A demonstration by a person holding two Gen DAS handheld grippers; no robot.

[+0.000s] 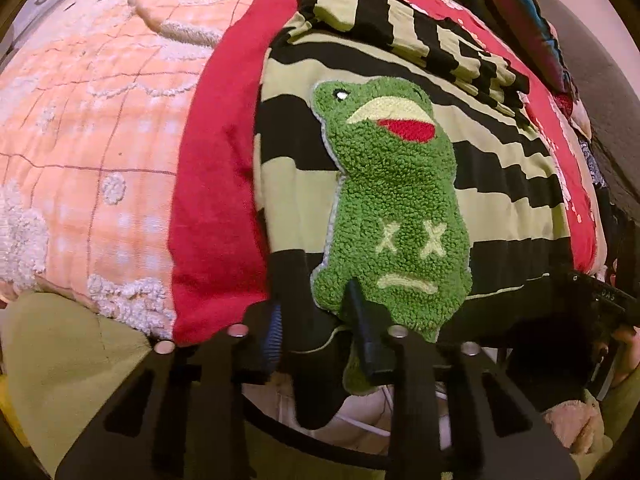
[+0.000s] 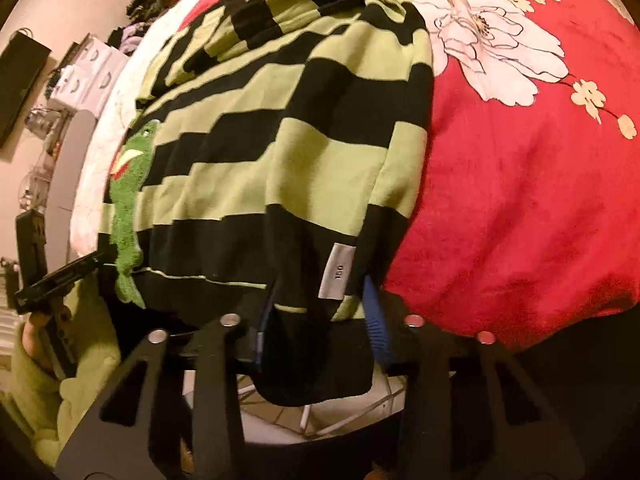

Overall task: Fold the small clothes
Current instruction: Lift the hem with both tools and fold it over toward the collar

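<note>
1. Bedding fills both views: a red cover (image 2: 520, 200) with white flowers lies over a peach quilt (image 1: 88, 132), and the bed's near edge runs just ahead of both grippers.

2. On the red cover lies a sweater (image 1: 400, 160) striped green and black, front up, with a fuzzy frog patch (image 1: 392, 208) on it. One sleeve is folded across its far end.

3. Its long axis runs away from the person, hem nearest; the hem hangs slightly over the bed's edge.

4. Left gripper (image 1: 316, 320): jaws narrowed onto the hem beside the foot of the frog. Dark hem cloth sits between the fingers, so it looks clamped.

5. Right gripper (image 2: 320, 320): jaws likewise closed in on the hem's other corner, just under the small white label (image 2: 338, 272). Black hem fabric fills the gap and droops below the fingers.

6. In the right view the left gripper shows at the far left, held by a hand (image 2: 34, 340) in a green sleeve, level with the same hem.

7. Everything turns on this: both grippers hold the near hem, one at each corner, and the rest of the sweater stretches straight away from them. I judge the fold should carry the hem up and forward toward the collar end, both hands travelling together so the edge stays square.
</note>
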